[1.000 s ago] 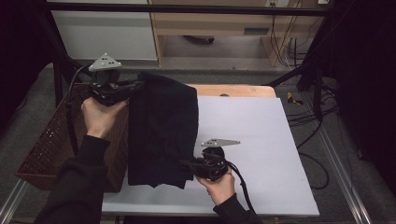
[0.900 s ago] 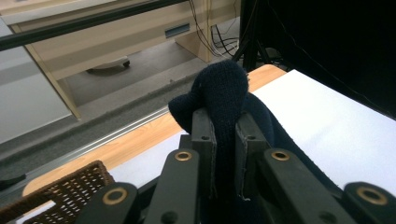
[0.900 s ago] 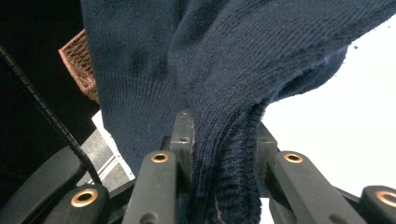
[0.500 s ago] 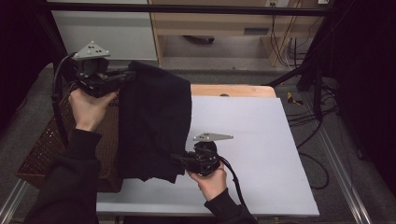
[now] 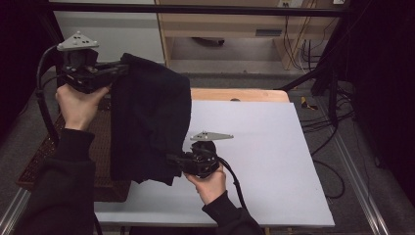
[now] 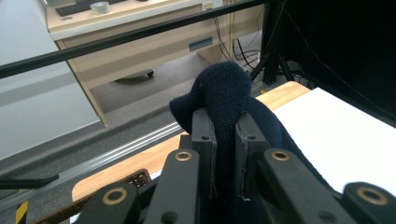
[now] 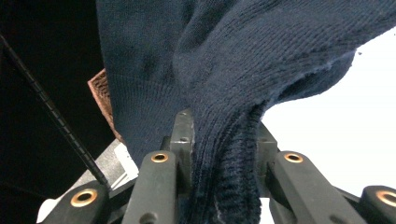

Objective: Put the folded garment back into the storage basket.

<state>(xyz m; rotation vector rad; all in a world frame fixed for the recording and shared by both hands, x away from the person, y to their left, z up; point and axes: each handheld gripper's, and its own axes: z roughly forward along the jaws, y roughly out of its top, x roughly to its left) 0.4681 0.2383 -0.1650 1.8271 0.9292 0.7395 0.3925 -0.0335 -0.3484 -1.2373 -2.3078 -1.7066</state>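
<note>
A white table top (image 5: 274, 161) sits in a dim workroom, with a strip of bare wood (image 5: 235, 94) along its far edge, pale wooden furniture (image 5: 225, 24) behind it and cables (image 5: 313, 63) on the grey floor to the right.

In the left gripper view the two black jaws stand narrow, pinching a fold of a dark navy knitted garment (image 6: 223, 100) between them; the knit bunches up above the jaw tips and falls away toward the white surface. From the high view the left gripper (image 5: 120, 69) is held up off the table at the far left, the person's left hand (image 5: 78, 105) under it, the cloth's top edge caught at its tip.

In the right gripper view the jaws are likewise closed tight on a thick ribbed edge of the same garment, which arches overhead. From above, the right gripper (image 5: 172, 159) is low over the table's near left part, held by the right hand (image 5: 208, 183), gripping the lower corner.

Between the two grippers the garment (image 5: 147, 122) hangs as a slanted sheet, above the table's left edge and a brown woven basket (image 5: 98, 142) beside it. Whether its lower hem touches the basket is hard to tell, as the dark cloth merges with shadow there.
</note>
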